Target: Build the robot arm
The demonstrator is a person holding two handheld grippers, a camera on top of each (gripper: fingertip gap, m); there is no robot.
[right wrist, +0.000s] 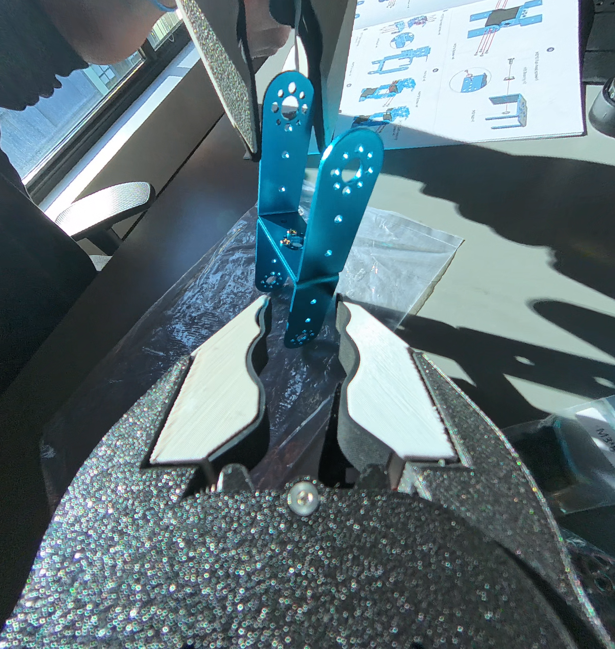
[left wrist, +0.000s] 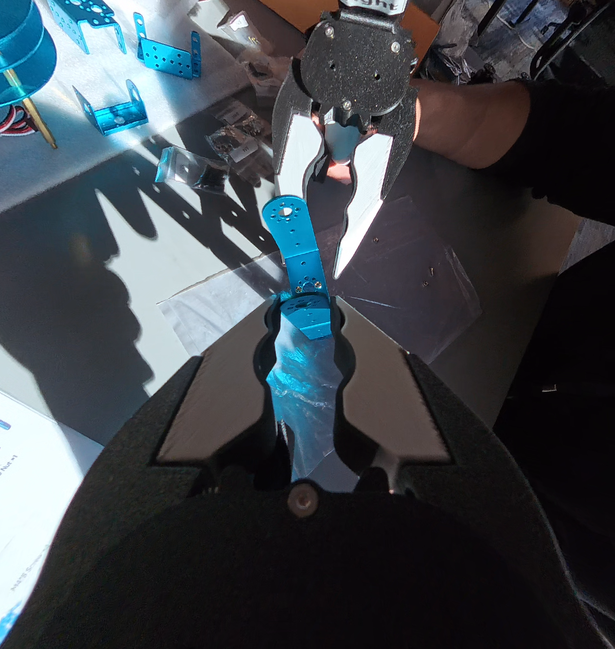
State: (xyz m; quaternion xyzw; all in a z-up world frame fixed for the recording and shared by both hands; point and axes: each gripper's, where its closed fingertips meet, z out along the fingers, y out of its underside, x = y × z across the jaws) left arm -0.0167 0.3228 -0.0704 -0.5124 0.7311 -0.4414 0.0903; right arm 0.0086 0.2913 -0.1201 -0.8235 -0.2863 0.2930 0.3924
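In the left wrist view, the left gripper [left wrist: 305, 307] is closed down narrowly on the rounded end of one arm of the blue bracket assembly [left wrist: 301, 260], pinching it across its width just above a clear plastic bag [left wrist: 200, 316] on the pale table [left wrist: 18, 182]. The assembly is two U-shaped pieces set back to back, with two brass-coloured screw heads [left wrist: 299, 289] already seated at the joint. The right gripper [left wrist: 309, 268] reaches in from the far side, jaws spread, with one finger behind the upright arm and the other just beside it. A few loose screws [left wrist: 430, 270] lie well apart on a dark sheet, and spare blue brackets [left wrist: 169, 58] and small parts bags [left wrist: 234, 140] sit farther off. In the right wrist view, the right gripper's jaws stand wider than the lower arm of the assembly that hangs between their tips. Whether either pad touches it I cannot tell, and it holds nothing firmly. The assembly is held upright over the bag, its far arm caught between the left gripper's fingers, with a printed instruction sheet [right wrist: 439, 87] lying beyond
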